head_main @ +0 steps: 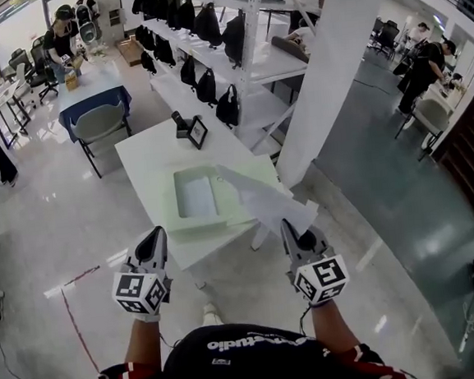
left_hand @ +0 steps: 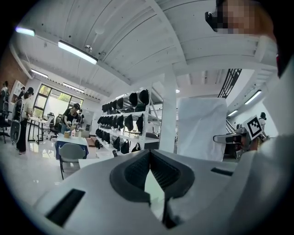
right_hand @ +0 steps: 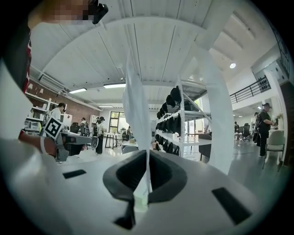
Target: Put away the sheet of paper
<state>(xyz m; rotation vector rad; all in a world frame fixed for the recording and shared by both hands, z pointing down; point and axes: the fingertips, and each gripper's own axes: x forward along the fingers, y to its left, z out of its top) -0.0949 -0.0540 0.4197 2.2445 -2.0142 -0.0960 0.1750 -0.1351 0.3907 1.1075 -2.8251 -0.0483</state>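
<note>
A white sheet of paper (head_main: 264,197) hangs in the air over the near right corner of the white table (head_main: 148,163). My right gripper (head_main: 294,234) is shut on its near edge. In the right gripper view the sheet (right_hand: 134,103) stands edge-on, rising from between the jaws of the right gripper (right_hand: 147,155). A light green open folder (head_main: 192,223) lies on the table, partly under the sheet. My left gripper (head_main: 154,245) is shut and holds nothing, just off the table's near edge. In the left gripper view the left gripper (left_hand: 149,152) has its tips touching, and the sheet (left_hand: 202,128) hangs to the right.
A small black framed stand (head_main: 193,131) sits at the table's far end. Behind it run white shelves with black bags (head_main: 205,84). A thick white pillar (head_main: 338,77) leans close on the right. A grey chair (head_main: 99,122) and people at desks are far left.
</note>
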